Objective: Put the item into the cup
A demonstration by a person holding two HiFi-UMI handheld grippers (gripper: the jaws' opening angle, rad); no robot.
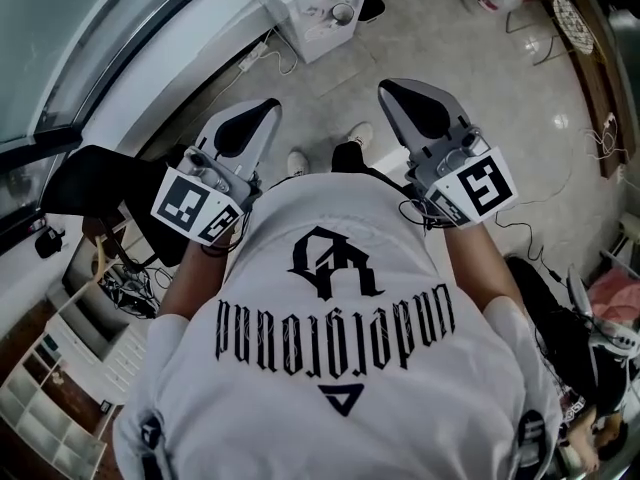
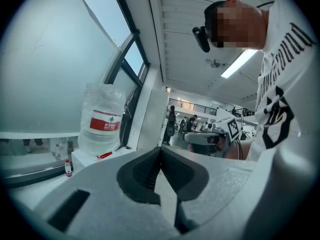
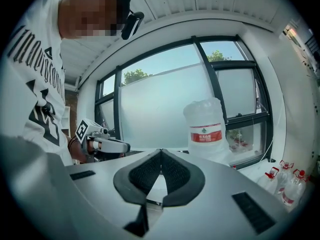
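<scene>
**Cup and item not in sight; both claws clenched on nothing**

Head view: I look steeply down over a white printed shirt (image 1: 330, 338) to a tiled floor (image 1: 480, 68). The left gripper (image 1: 250, 118) and the right gripper (image 1: 405, 96) are held in front of the chest, well apart, noses pointing away from the body. A white cabinet (image 1: 315, 3) stands beyond them. I find no cup, no item and no work surface here.

Left gripper view: the jaws are pressed together tip to tip with nothing between them. Past them a large water jug (image 2: 102, 119) stands on a white ledge beside a window (image 2: 60, 59), and the other gripper shows to the right. I see neither cup nor item.

Right gripper view: these jaws also meet at the tips and are clenched on nothing. The jug stands ahead by the window, with small bottles (image 3: 287, 184) at the lower right. Again the task's things are absent.

Since the item is unseen, I cannot judge its weight, stiffness, slipperiness or fragility, nor where to take hold of it. I also cannot tell which way it points or how its long axis lies. I judge the task not yet begun. The cup and item must first be found, and whichever claw takes the item has to release before it can grasp.
</scene>
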